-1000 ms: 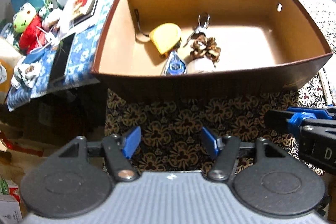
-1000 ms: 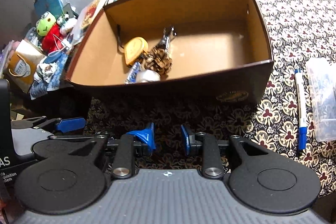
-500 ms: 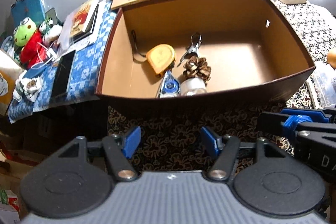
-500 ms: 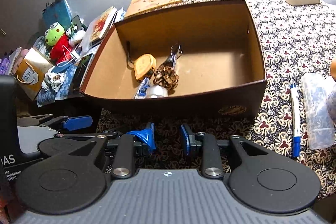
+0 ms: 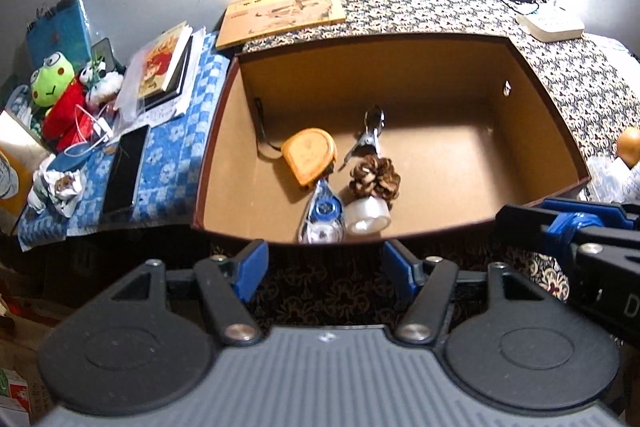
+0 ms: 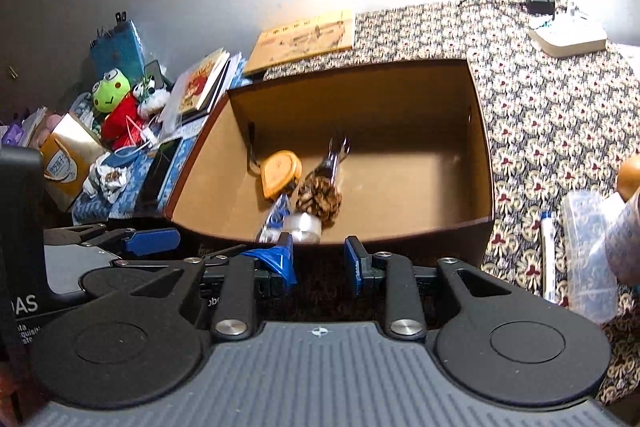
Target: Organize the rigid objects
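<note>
Left wrist: left gripper [image 5: 324, 265] spread wide, empty, hovering before brown box [image 5: 400, 237]. Inside, clustered near front wall: orange tape measure [image 5: 310, 155], pinecone [image 5: 375, 179], tape roll [image 5: 367, 217], blue corrector [image 5: 323, 215], metal clip [image 5: 370, 135]. All light, stiff; pinecone brittle.

Right wrist: right gripper [image 6: 320, 263] parted, narrower gap, empty. Still outside on patterned cloth [image 6: 560, 115]: pen [image 6: 547, 255], clear plastic case [image 6: 588, 259]. Pen slim, likely slippery; best pinched mid-barrel. Case smooth, probably grasped across narrow sides.

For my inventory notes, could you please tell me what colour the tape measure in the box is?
Orange-yellow tape measure, clearest in the left wrist view.
</note>
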`<state>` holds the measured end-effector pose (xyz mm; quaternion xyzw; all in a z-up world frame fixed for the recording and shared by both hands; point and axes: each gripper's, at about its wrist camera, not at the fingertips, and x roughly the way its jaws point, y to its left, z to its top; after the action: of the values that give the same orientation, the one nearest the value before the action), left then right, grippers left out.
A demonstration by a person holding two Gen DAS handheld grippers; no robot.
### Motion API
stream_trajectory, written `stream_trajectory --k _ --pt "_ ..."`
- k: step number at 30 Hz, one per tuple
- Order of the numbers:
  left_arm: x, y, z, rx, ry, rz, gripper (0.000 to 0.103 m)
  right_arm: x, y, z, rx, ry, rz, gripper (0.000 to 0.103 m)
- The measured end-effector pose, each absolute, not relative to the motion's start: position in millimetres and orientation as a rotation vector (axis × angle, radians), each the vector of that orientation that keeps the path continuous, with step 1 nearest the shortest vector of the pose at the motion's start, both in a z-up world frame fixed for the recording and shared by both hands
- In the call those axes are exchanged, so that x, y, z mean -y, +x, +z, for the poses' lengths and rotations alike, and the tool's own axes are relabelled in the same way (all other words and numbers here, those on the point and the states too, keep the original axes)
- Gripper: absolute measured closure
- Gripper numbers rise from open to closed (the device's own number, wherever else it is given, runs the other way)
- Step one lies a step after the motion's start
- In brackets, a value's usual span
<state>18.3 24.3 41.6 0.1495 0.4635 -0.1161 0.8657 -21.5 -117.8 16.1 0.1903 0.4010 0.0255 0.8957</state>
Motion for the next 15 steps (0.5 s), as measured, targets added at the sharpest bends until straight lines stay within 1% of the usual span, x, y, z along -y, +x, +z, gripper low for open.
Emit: stream_trajectory --k 15 --pt "-14 50 31 -0.985 0.317 -0.255 0.036 129 -3 5 -0.784 0.422 -0.006 0.092"
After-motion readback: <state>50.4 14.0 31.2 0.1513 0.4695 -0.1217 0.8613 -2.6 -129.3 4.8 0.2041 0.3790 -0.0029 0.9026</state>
